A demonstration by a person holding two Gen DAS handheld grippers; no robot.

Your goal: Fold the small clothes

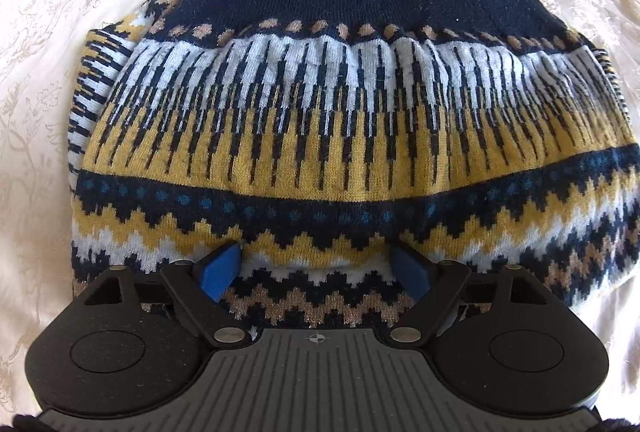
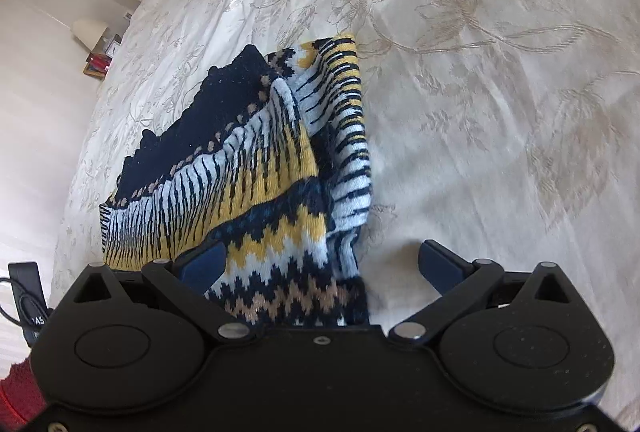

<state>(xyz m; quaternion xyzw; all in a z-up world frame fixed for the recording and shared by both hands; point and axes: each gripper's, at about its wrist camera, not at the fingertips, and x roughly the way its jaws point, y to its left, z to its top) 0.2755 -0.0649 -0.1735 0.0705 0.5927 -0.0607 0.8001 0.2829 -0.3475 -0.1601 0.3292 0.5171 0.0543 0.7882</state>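
On the left we see the left gripper (image 1: 316,268) pointing steeply down onto the folded knit sweater (image 1: 320,136), which lies flat on the cream embroidered bedspread (image 1: 48,80). Its blue fingers (image 1: 220,272) stand wide apart, one on each side of a stretch of the yellow and white zigzag bands near the sweater's closest edge. We cannot tell whether the tips press into the knit, but nothing is pinched between them. The navy ribbed band lies at the far end, away from the fingers.

Moving right, the right gripper (image 2: 320,264) sits at the sweater's (image 2: 248,168) near corner, also spread wide. The knit's zigzag-patterned edge reaches in between the fingers and lies against the left finger (image 2: 204,264), while the right finger (image 2: 440,260) stands apart from it over bare bedspread (image 2: 500,92). A striped fold runs along the sweater's right side, ending just short of that finger.
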